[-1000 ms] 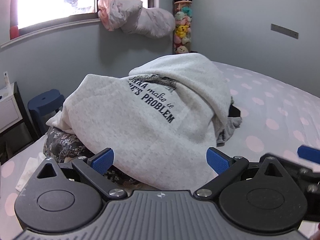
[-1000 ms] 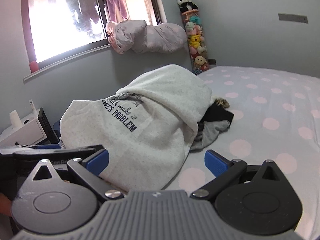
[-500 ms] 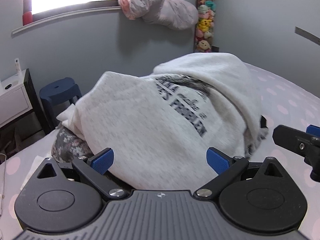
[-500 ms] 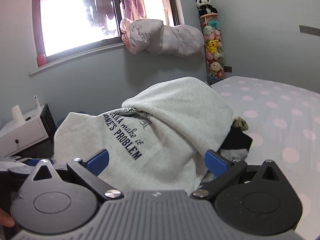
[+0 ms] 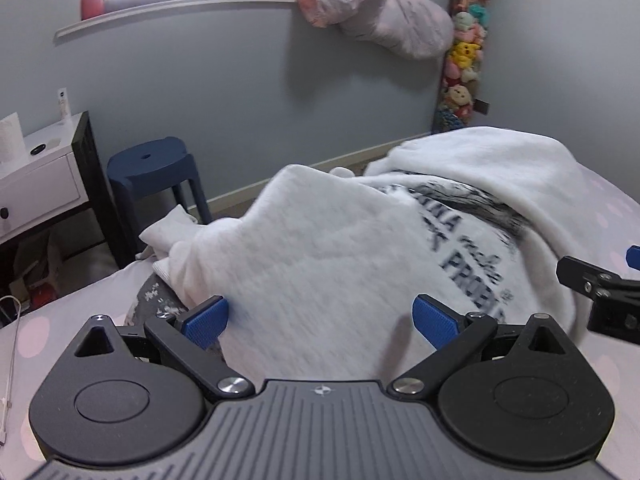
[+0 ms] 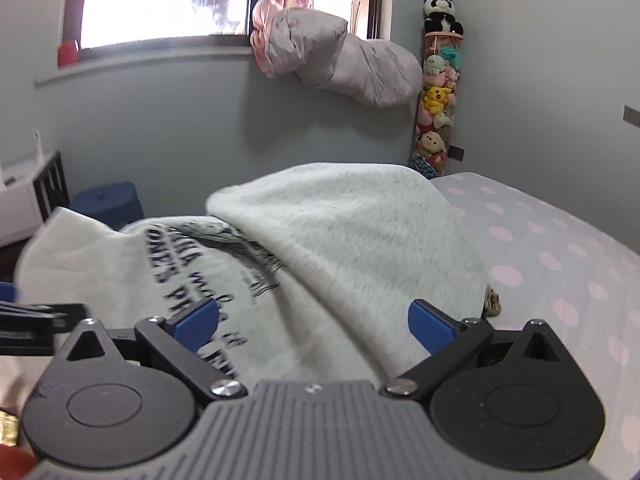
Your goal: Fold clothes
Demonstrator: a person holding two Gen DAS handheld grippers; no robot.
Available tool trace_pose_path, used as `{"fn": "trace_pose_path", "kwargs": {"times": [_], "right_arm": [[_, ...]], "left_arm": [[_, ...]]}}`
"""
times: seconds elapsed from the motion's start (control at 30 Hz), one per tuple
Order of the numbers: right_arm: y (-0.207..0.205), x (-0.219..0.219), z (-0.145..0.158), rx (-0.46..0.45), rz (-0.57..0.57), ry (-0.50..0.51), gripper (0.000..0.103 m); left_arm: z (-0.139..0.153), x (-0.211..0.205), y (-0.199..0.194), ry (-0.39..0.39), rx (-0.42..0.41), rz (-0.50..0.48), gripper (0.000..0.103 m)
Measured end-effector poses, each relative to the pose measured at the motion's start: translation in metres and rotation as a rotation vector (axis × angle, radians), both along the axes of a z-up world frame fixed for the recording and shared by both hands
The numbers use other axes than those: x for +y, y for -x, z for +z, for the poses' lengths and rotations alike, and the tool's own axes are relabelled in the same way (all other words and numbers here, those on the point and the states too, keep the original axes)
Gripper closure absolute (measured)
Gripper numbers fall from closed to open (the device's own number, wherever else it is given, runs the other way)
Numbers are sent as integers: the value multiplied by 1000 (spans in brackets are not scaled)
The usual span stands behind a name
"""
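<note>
White sweatshirt [image 5: 340, 264] with dark printed lettering lies heaped on the polka-dot bed [image 6: 560, 248], on top of a clothes pile; camo-print garment [image 5: 154, 296] pokes out under its left edge, a small tan scrap [image 6: 491, 300] at its right edge. Versus a second ago the sweatshirt fills far more of both my views, and the lettering has slid toward the right of the left-wrist view: both claws have closed in on the pile, left one panned toward the window wall.

My left gripper [image 5: 320, 316] is spread wide, blue pads either side of the fabric front, nothing pinched; can't tell if pads touch cloth. My right gripper [image 6: 316, 320] is also spread wide over the lettering and the folded-over flap, nothing pinched. Each claw's tip shows at the edge of the other's view, so they sit side by side, near each other.

Containers: tall clear tube [image 6: 438, 100] in the room corner, stacked with plush toys, panda [image 6: 440, 10] on top. White drawer unit [image 5: 36, 184] left, drawer closed, small items on its top. Blue stool [image 5: 154, 168] beside it. Padded grey bundle [image 6: 340, 64] hangs off the windowsill.
</note>
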State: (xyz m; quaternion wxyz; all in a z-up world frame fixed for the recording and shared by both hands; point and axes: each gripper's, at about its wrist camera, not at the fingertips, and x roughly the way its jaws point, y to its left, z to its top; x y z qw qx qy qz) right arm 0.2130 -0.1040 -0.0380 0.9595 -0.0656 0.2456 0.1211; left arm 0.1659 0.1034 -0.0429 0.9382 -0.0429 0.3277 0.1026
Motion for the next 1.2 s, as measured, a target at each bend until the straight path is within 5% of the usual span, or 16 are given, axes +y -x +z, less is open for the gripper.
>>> {"fn": "trace_pose_path", "kwargs": {"times": [0.1,0.27,0.4,0.5,0.57,0.73,0.93,1.2], "right_arm": [[-27,10,-6,14,4,51,31],[-60,27,-13,13,18,112,35],[-72,26,-9,22,16,96,61],[-68,13,3,11,30,52,72],[-59,8,10,-8,46,46,78],[-26,-7,30,-70,13,43,101],[10,-41,61,-145,-97,21,101],[95,-134,90,-274,-311,-2,101]], "left_arm": [[-1,7,-11,-6,-1,17,2],[2,8,-32,11,-27,9,2],[3,8,-42,36,-25,-48,7],[6,15,-42,62,-20,-86,30],[8,22,-40,78,-6,-95,58],[17,35,-26,116,-5,-132,80],[37,19,4,118,-53,-203,102],[60,1,39,84,-91,-256,102]]}}
